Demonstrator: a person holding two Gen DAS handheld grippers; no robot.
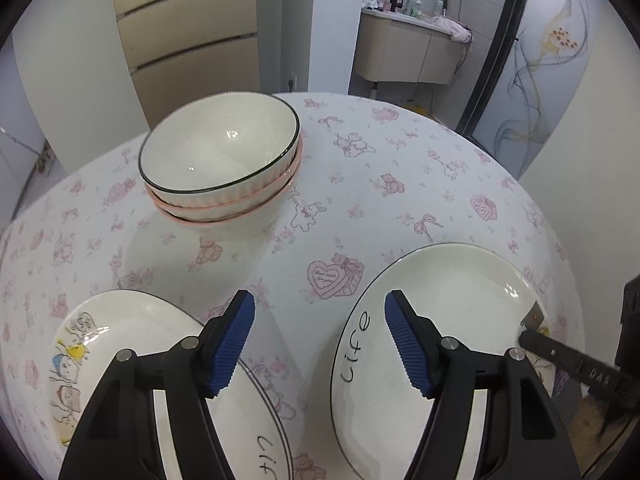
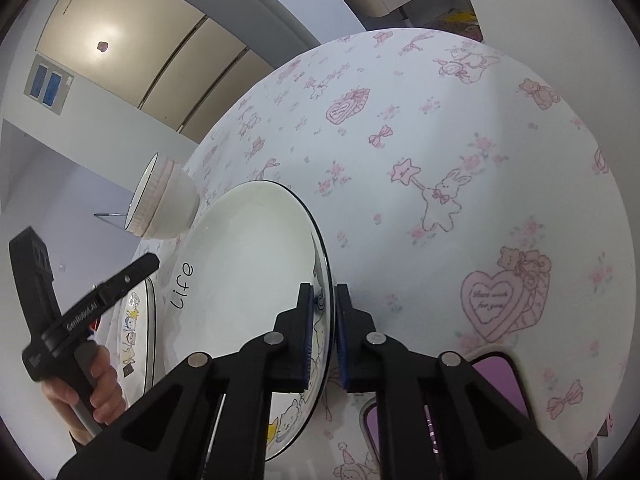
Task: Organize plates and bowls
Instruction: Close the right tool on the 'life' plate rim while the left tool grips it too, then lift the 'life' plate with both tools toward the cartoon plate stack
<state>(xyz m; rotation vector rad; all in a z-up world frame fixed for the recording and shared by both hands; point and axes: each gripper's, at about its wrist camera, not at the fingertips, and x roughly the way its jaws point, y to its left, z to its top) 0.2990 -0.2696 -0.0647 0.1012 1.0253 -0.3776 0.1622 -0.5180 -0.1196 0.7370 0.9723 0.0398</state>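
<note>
A stack of white ribbed bowls [image 1: 220, 168] with black and pink rims stands at the far left of the table. Two white plates marked "Life" lie near me. The cartoon plate [image 1: 140, 360] is at the lower left. The second plate [image 1: 440, 312] is at the right. My left gripper [image 1: 320, 300] hovers open over the cloth between the two plates, holding nothing. My right gripper [image 2: 323, 292] is shut on the rim of the second plate [image 2: 248, 260], and its tip [image 1: 532, 320] shows at that plate's right rim. The bowls [image 2: 164, 200] stand beyond.
A round table with a pink-printed cloth [image 1: 400, 184] carries everything; its far edge curves close behind the bowls. A hand [image 2: 100, 384] holds the left gripper [image 2: 120, 284] at the left. Purple chair seats [image 2: 496, 380] sit below the near table edge. Beige cabinets [image 1: 192, 28] stand behind.
</note>
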